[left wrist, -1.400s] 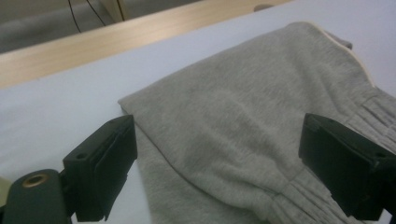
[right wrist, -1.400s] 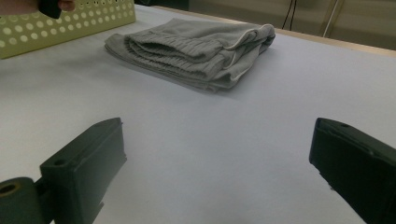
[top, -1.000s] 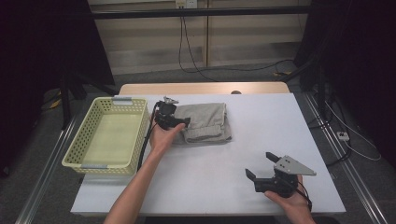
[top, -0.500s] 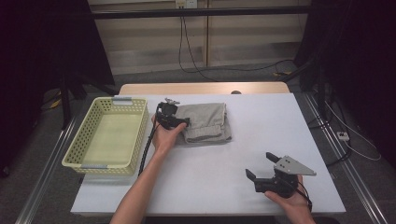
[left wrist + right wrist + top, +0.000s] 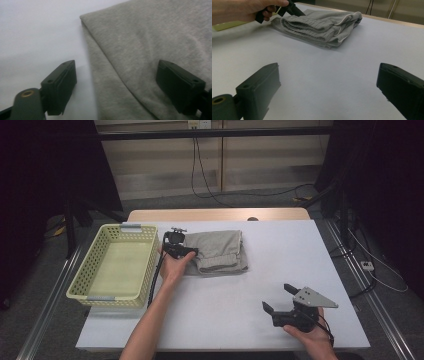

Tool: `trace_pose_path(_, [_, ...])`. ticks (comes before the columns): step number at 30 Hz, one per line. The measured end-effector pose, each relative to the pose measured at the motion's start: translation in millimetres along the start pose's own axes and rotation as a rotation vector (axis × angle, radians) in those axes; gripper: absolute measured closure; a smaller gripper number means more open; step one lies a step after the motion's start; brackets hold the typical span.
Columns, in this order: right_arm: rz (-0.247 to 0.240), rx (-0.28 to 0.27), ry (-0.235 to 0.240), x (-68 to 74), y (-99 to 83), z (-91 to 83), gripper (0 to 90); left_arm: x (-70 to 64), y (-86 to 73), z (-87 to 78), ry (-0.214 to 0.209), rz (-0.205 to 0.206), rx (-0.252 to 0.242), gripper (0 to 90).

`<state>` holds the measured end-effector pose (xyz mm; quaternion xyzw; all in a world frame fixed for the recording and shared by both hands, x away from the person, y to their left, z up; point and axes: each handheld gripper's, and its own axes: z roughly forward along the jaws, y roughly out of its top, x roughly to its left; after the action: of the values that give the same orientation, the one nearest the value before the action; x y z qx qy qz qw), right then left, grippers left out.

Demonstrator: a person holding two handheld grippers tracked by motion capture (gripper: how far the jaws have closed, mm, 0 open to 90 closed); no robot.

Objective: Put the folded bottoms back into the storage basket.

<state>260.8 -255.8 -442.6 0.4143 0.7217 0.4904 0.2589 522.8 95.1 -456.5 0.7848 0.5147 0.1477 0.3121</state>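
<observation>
The folded grey garment point(image 5: 218, 251) lies flat on the white table point(image 5: 300, 265), just to the right of the yellow basket point(image 5: 117, 265) and apart from it, toward the table's far edge. It is a soft knit cloth, folded into a rough rectangle of several layers. A ribbed band point(image 5: 312, 25) runs along its near side, and a pale seam edge point(image 5: 345, 18) curls at the end farthest from the basket. The corner point(image 5: 83, 17) nearest the basket rests on the bare tabletop.
</observation>
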Motion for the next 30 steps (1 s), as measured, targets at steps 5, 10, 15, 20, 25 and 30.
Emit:
trace_pose_path(5, [-0.001,0.001,-0.002,0.0,0.1,0.4,4.5,-1.5,0.3,-6.0,-0.086,-0.017,0.02,34.9])
trace_pose_path(10, [0.001,0.003,-0.003,-0.1,0.2,0.7,4.5,-12.9,-2.0,-6.2,-0.067,0.006,0.015,44.0])
trace_pose_path(15, [0.0,0.003,-0.005,-0.3,0.0,0.3,4.6,-11.7,-2.1,-6.4,-0.16,-0.016,0.028,68.1])
trace_pose_path(20, [-0.003,0.011,-0.009,0.4,0.0,1.2,5.3,-19.3,-2.4,-6.5,-0.149,-0.001,0.025,74.3])
trace_pose_path(25, [0.002,0.008,-0.009,-0.4,0.0,1.0,5.3,-18.6,-3.1,-6.9,-0.152,-0.002,0.012,79.7])
trace_pose_path(30, [0.005,0.007,-0.007,-1.8,-0.2,0.4,5.4,-14.6,-5.6,-10.1,-0.17,-0.017,-0.031,80.3])
